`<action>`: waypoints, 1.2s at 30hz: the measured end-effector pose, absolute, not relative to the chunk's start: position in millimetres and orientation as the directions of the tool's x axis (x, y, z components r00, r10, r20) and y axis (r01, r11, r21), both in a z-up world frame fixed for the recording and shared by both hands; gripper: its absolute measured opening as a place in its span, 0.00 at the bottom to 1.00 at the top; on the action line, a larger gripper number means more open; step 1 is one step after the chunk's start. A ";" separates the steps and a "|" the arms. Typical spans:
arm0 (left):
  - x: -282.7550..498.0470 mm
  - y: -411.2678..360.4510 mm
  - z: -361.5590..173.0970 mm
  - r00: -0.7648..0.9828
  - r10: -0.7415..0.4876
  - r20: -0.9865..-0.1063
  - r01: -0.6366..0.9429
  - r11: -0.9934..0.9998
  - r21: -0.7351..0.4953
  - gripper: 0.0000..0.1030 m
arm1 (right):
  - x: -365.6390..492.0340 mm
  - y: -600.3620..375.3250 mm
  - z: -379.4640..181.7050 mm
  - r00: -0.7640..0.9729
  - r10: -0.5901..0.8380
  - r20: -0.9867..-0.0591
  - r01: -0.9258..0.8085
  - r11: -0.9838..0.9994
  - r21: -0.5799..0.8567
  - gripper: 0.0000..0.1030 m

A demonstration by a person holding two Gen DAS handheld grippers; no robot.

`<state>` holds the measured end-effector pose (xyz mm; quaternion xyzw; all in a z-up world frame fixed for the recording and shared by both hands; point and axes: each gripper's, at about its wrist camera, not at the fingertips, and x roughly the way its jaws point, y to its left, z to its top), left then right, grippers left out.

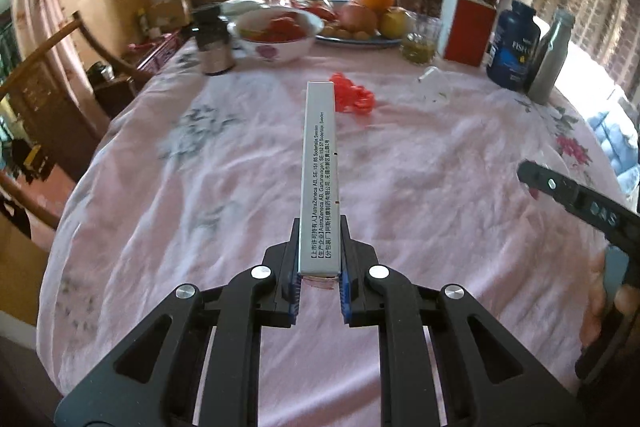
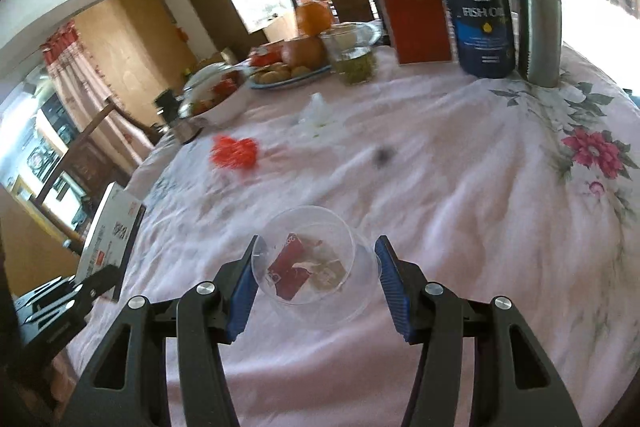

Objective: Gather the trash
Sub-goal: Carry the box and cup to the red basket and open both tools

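One long, slim grey-white carton (image 1: 320, 179) with black print down its side is clamped at its near end by the left gripper (image 1: 319, 279), jaws closed on it. Its long axis runs straight up the frame's centre, above the pink floral surface (image 1: 200, 207). Beyond its far tip lies red crumpled trash (image 1: 353, 99). The right gripper (image 2: 316, 281) holds a clear plastic cup (image 2: 310, 259) containing scraps, low centre of frame.

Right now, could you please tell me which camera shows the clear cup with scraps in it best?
The right wrist view: the clear cup sits between the open jaws of the right gripper, with its red scraps visible. The left wrist view does not show it.
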<state>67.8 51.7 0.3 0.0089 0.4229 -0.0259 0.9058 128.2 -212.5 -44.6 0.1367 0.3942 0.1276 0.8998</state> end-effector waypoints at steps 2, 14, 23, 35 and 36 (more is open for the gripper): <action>55.6 59.0 2.5 0.652 -0.031 -0.758 0.038 0.999 -0.008 0.16 | 112.8 -203.5 -38.3 0.658 0.345 -0.669 -0.146 0.930 0.336 0.54; -31.7 118.4 16.3 0.732 0.044 -0.680 -0.078 0.997 -0.020 0.16 | 46.8 -118.9 -11.6 0.593 0.511 -0.622 -0.355 0.859 0.368 0.54; -133.1 232.6 11.1 0.730 0.191 -0.656 -0.310 0.948 -0.070 0.16 | -0.3 -4.7 -2.4 0.405 0.688 -0.602 -0.584 0.701 0.408 0.54; -238.8 393.1 -71.3 0.481 0.371 -0.794 -0.675 0.734 -0.066 0.16 | -90.0 222.8 -26.6 0.024 0.727 -0.686 -0.855 0.371 0.363 0.54; -245.4 404.3 -81.1 0.456 0.371 -0.809 -0.695 0.717 -0.064 0.16 | -96.4 238.0 -33.6 0.004 0.713 -0.701 -0.863 0.357 0.358 0.54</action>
